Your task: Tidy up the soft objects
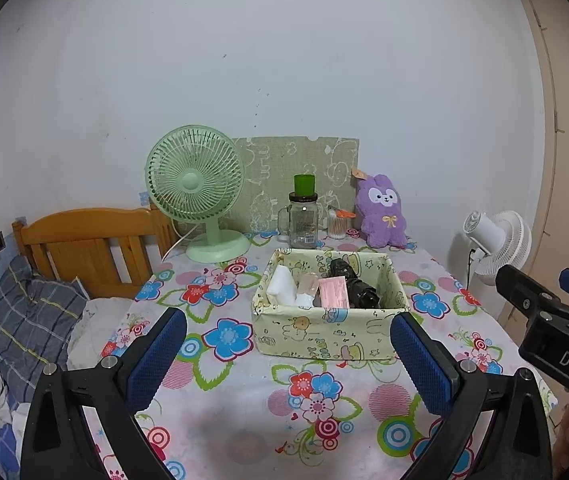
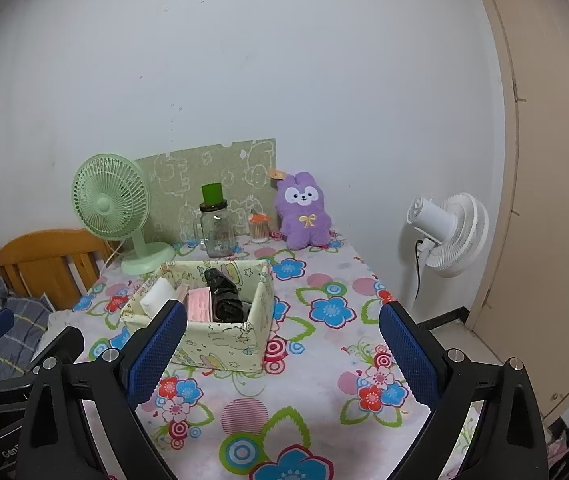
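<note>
A pale yellow fabric box stands mid-table, holding a white soft pack, a pink packet and a black bundle. A purple plush rabbit sits upright at the back by the wall. My left gripper is open and empty, in front of the box. My right gripper is open and empty, to the right of the box; it also shows at the right edge of the left wrist view.
A green desk fan, a glass jar with a green lid and a small cotton-swab jar line the back. A white floor fan stands right of the table. A bed with a wooden headboard is left.
</note>
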Demonstrator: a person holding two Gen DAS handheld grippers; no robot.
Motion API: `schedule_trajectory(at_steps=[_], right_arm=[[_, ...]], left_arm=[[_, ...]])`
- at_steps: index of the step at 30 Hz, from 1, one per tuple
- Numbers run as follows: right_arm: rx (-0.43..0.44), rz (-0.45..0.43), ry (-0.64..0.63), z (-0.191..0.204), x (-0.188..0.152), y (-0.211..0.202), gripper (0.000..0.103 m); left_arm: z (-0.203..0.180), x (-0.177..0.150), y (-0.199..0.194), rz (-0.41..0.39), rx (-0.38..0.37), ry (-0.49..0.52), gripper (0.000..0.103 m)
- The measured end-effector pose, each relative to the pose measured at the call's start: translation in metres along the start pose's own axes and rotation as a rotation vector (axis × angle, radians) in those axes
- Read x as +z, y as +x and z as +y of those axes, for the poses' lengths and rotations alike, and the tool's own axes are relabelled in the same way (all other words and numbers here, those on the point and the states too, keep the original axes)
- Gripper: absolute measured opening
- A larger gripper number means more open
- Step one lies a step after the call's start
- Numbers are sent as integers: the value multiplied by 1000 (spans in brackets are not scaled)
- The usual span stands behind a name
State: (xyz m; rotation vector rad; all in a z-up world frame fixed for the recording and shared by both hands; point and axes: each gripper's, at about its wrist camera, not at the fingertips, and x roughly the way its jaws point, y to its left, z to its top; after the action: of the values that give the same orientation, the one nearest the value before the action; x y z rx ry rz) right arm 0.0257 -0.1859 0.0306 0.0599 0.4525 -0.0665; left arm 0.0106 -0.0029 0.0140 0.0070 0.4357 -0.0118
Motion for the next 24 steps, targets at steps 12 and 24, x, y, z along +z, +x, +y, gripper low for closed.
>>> schedule_trajectory(at_steps=[12, 24], right_arm=[[-1, 12, -2, -1, -1, 4, 99], [1, 10, -4, 2, -1, 3, 99]], left_arm=[[6, 0, 3, 7, 9, -39, 103], [6, 1, 3, -4, 16, -28, 103]])
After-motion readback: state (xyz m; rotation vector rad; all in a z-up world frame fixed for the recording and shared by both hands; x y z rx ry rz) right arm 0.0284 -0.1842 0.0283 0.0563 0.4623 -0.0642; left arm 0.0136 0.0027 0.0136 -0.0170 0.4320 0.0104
